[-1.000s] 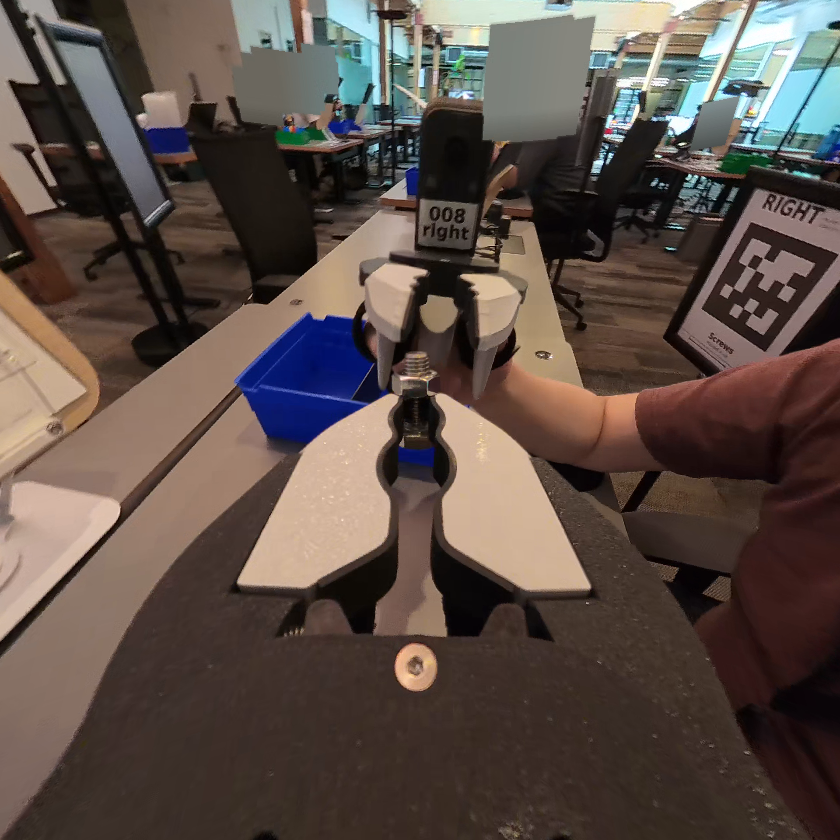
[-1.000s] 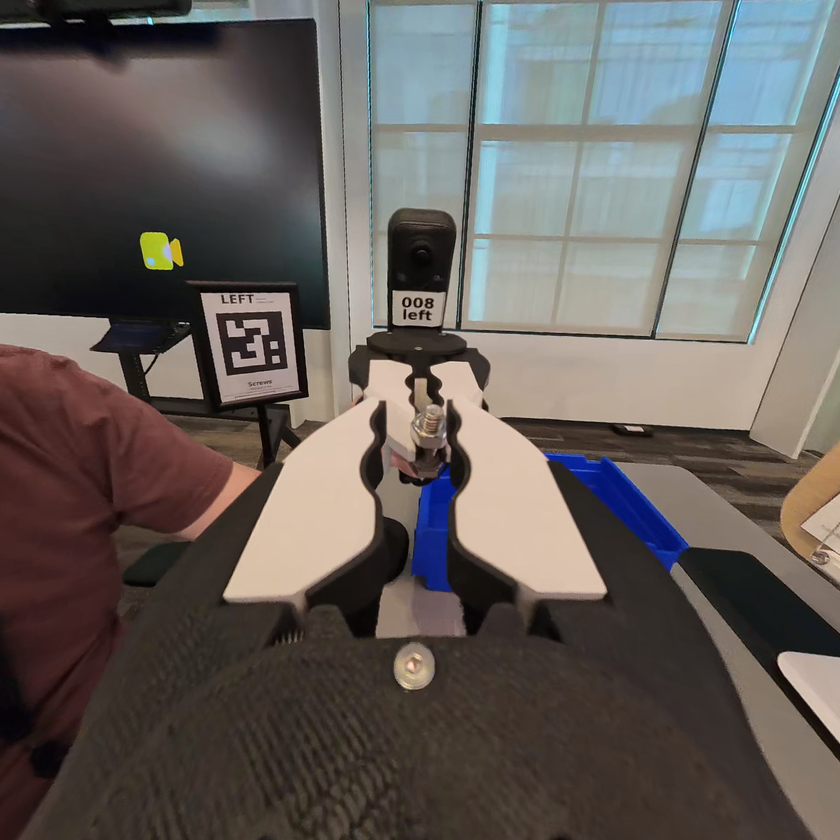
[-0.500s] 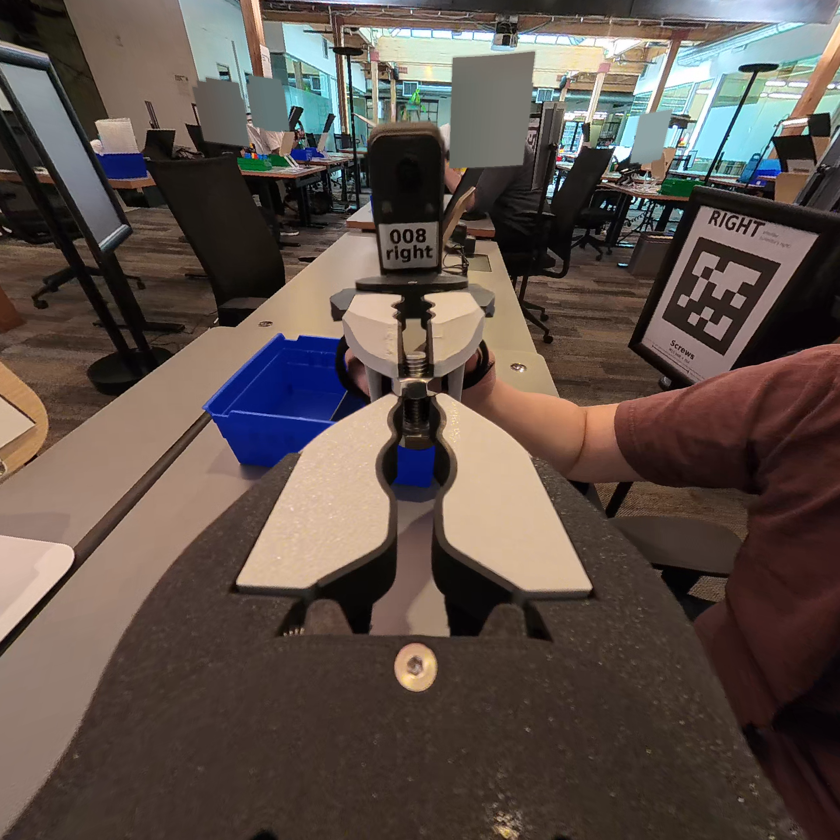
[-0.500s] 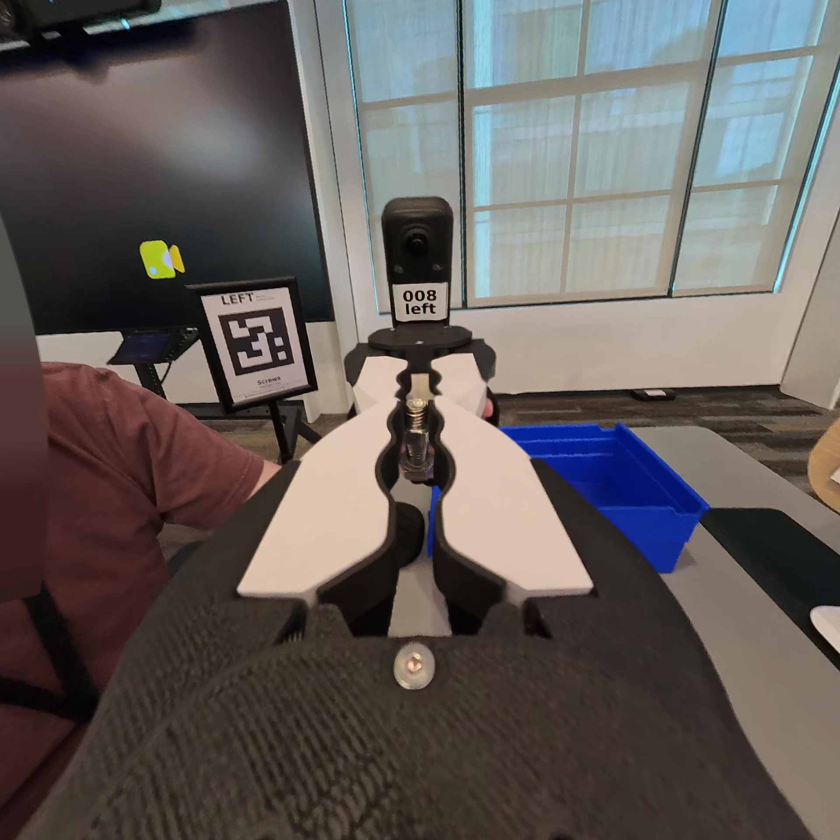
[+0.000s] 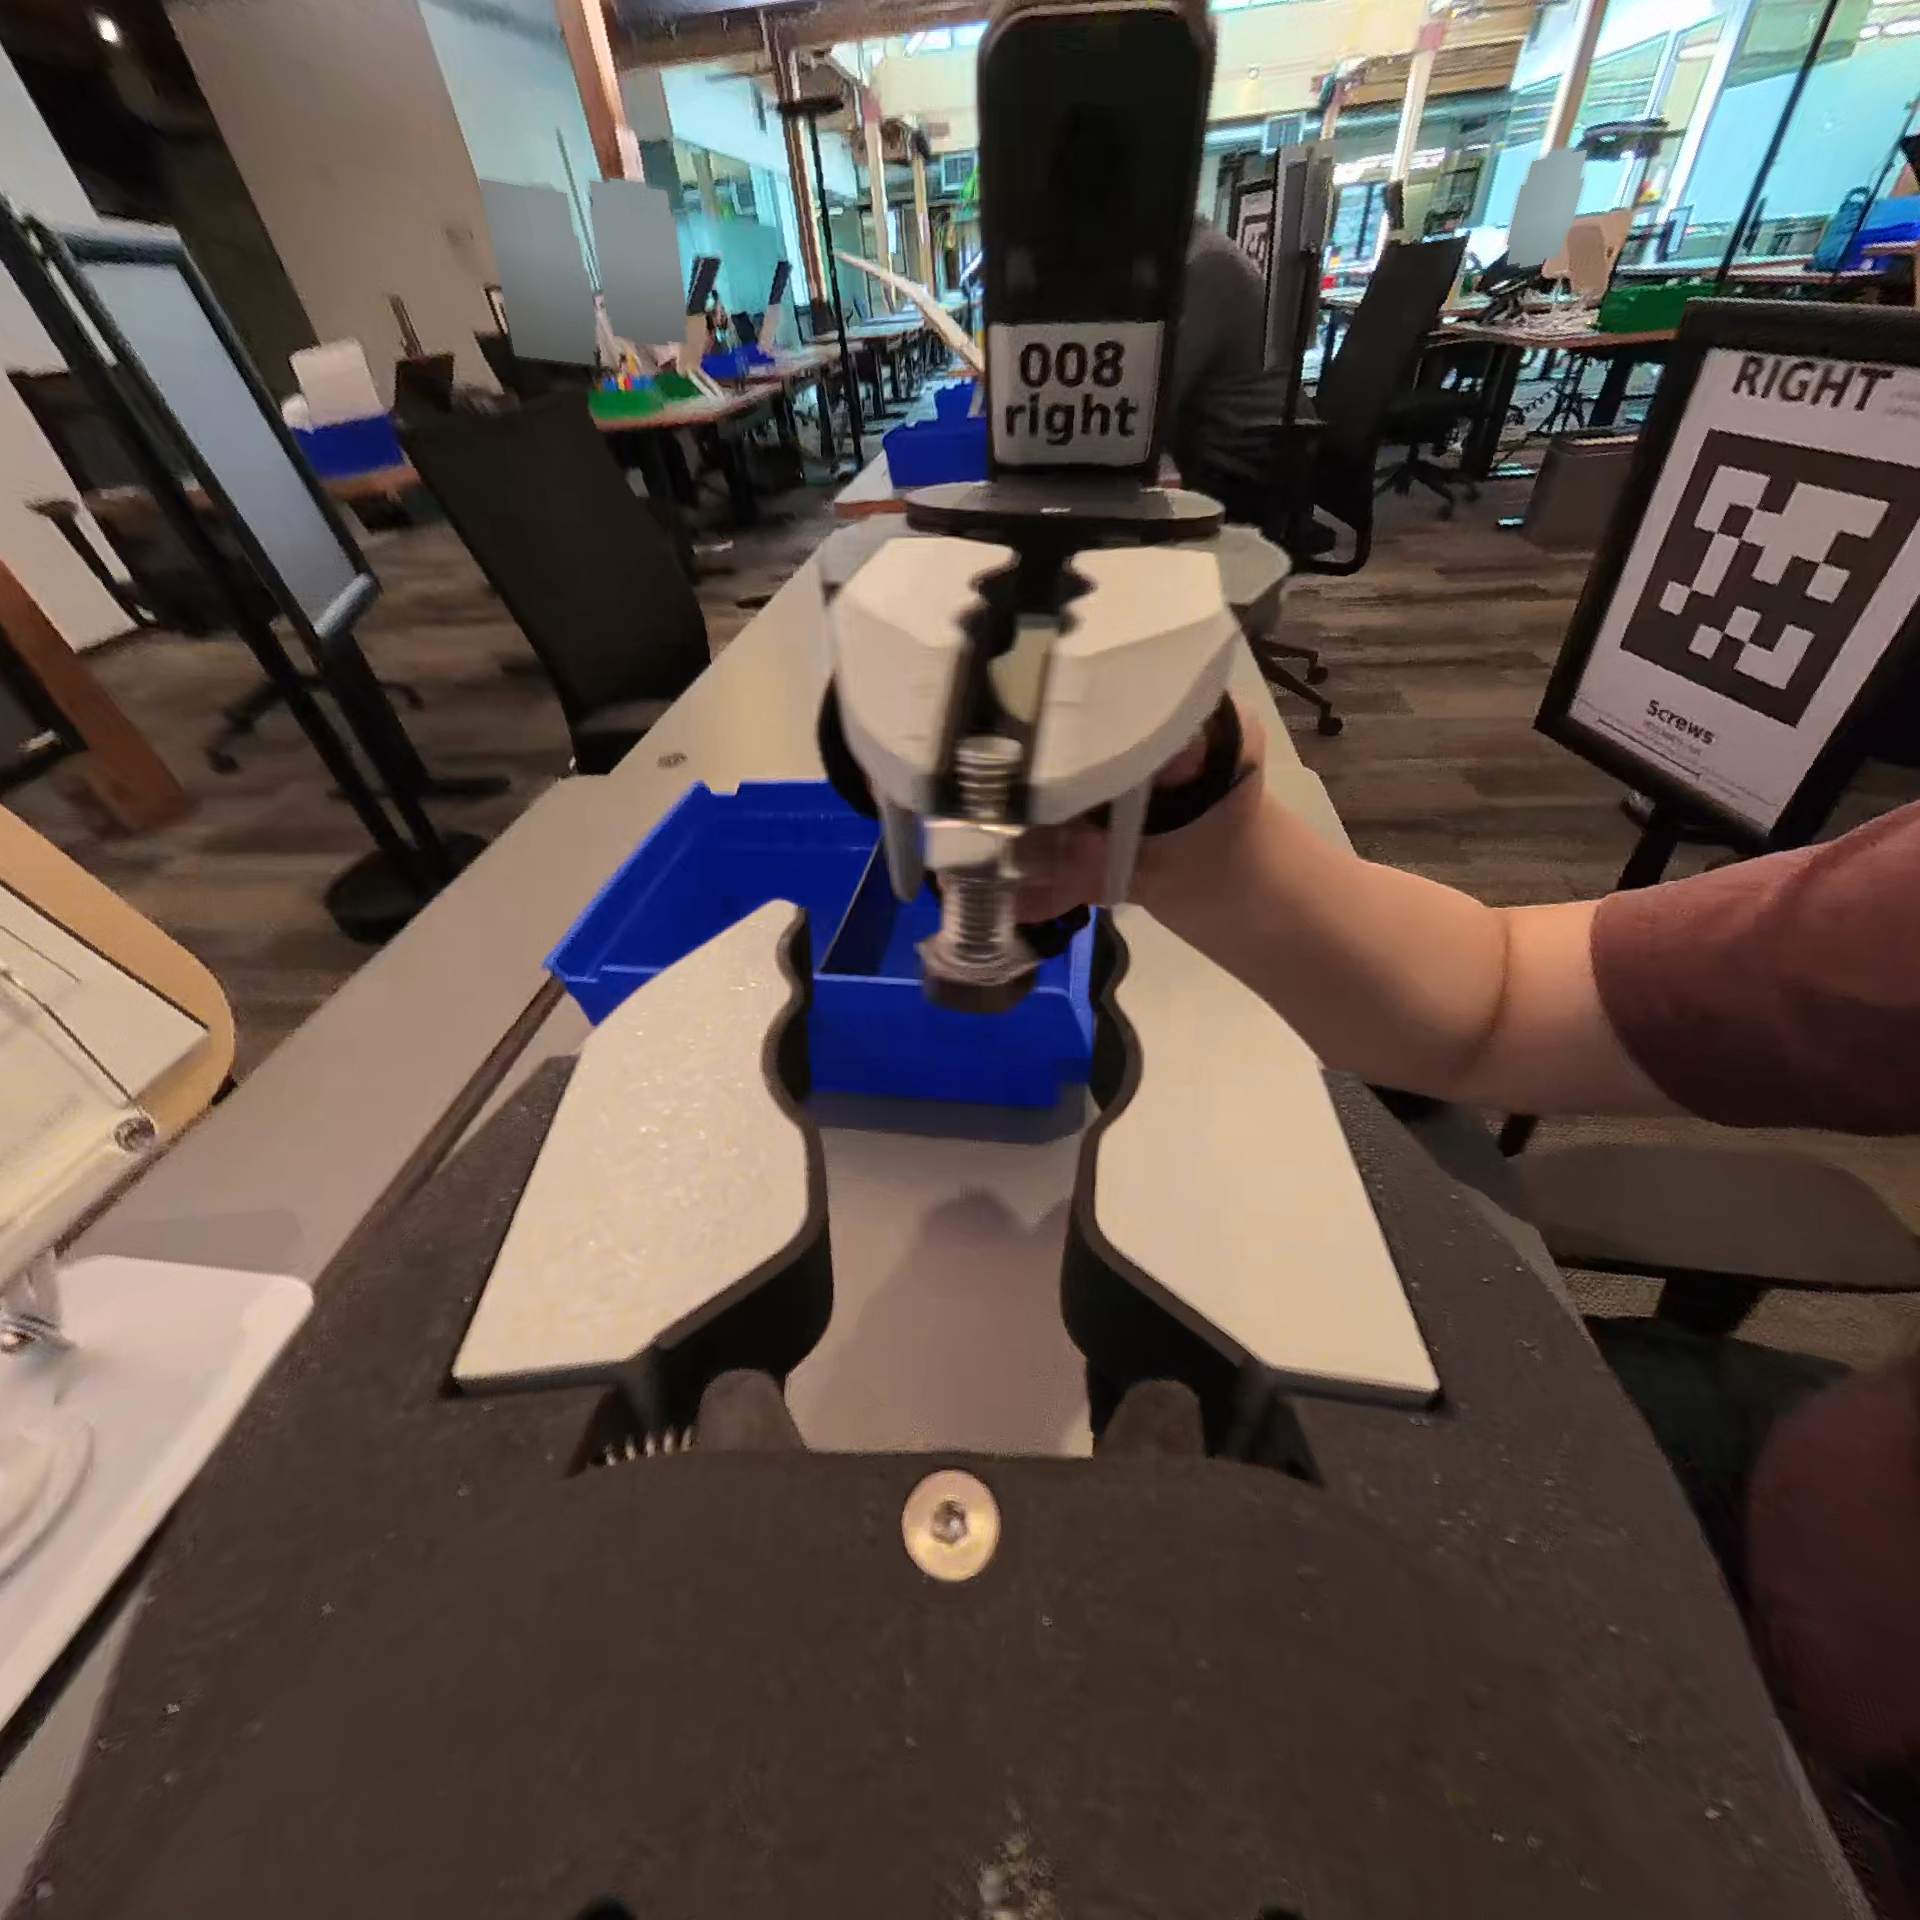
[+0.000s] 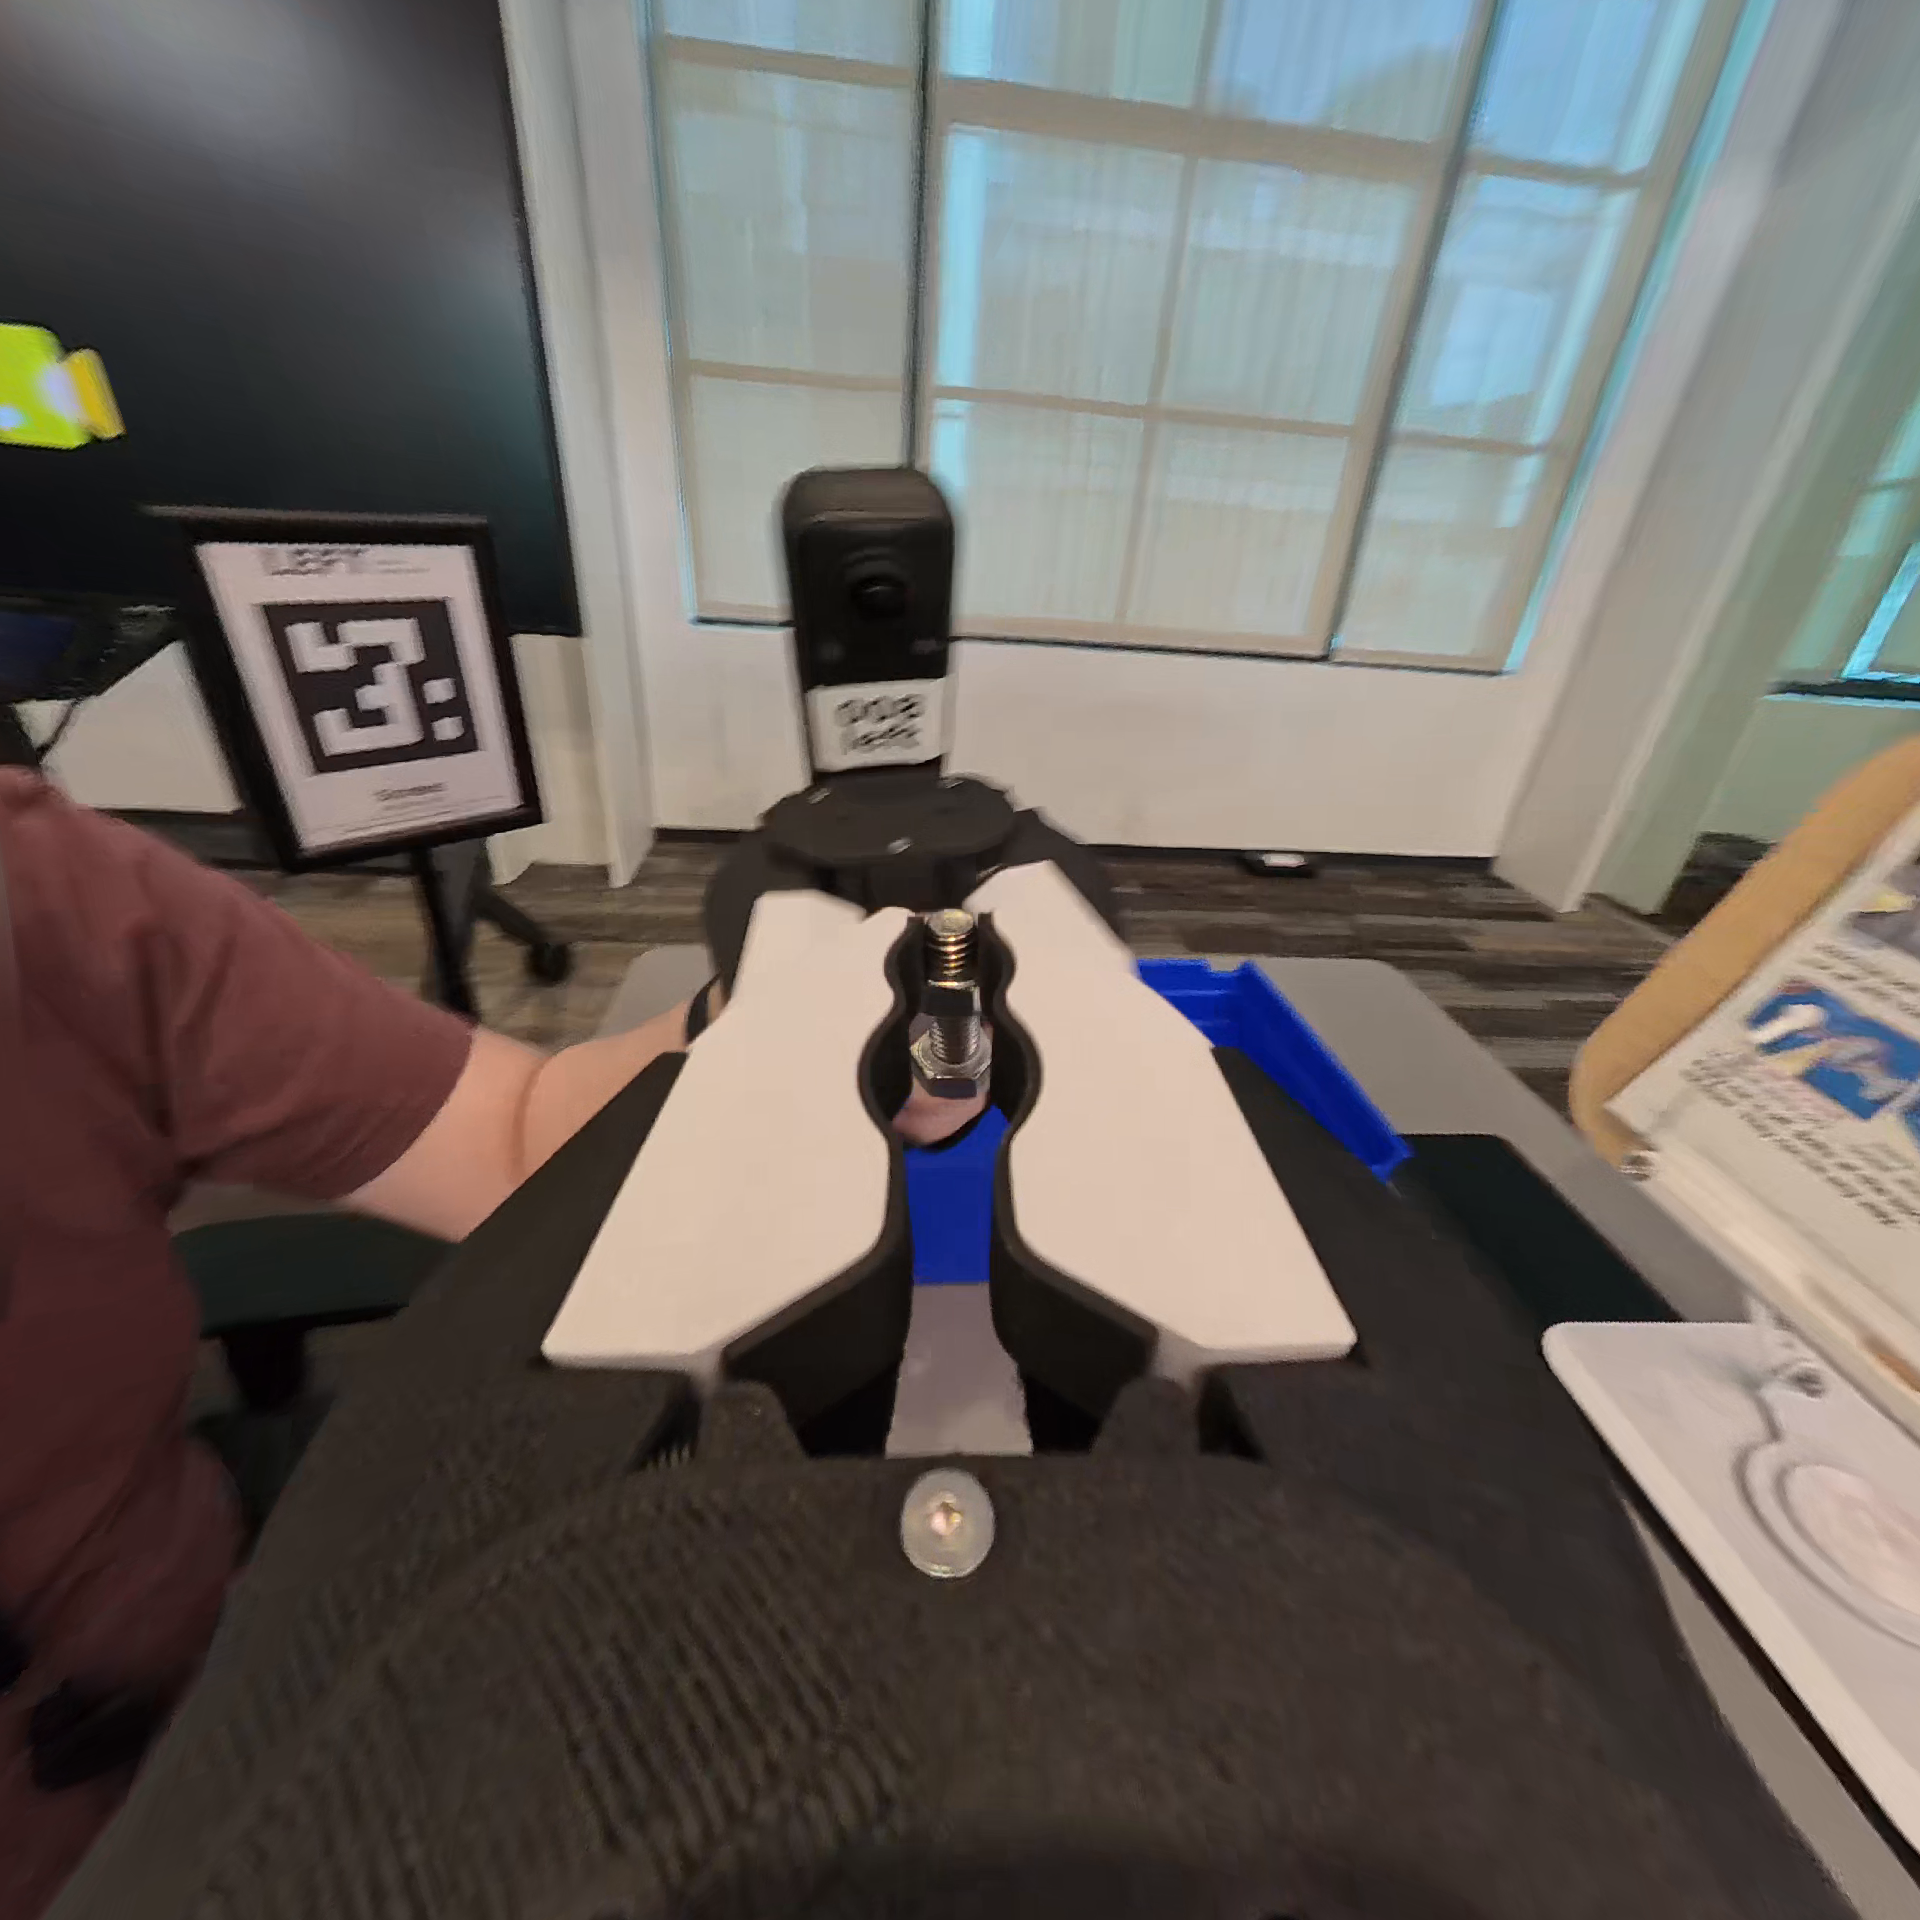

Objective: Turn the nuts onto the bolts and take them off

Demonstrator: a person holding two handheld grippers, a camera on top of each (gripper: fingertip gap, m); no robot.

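A silver bolt (image 5: pixel 971 914) stands roughly upright, head down, with a hex nut (image 5: pixel 966 836) partway up its thread. My right gripper (image 5: pixel 1013 852) faces me in the left wrist view and is shut on the nut, so it carries the bolt. My left gripper (image 5: pixel 951 935) is wide open; the bolt head sits between its fingers (image 5: pixel 686 1122) and they do not touch it. In the right wrist view my right gripper (image 6: pixel 948 935) pinches the bolt (image 6: pixel 948 1039) at its narrow throat, with the thread end above and the hex head below.
A blue bin (image 5: pixel 707 904) sits on the grey table (image 5: pixel 416 1039) below both grippers; it also shows in the right wrist view (image 6: pixel 1278 1039). A framed marker sign (image 5: pixel 1756 582) stands at the right. A document stand with a white base (image 5: pixel 125 1382) is at the left. The person's forearm (image 5: pixel 1351 966) reaches in from the right.
My left gripper has opened and let go of the bolt. My right gripper, which closed on the nut during the last second, stays shut and now carries nut and bolt alone.
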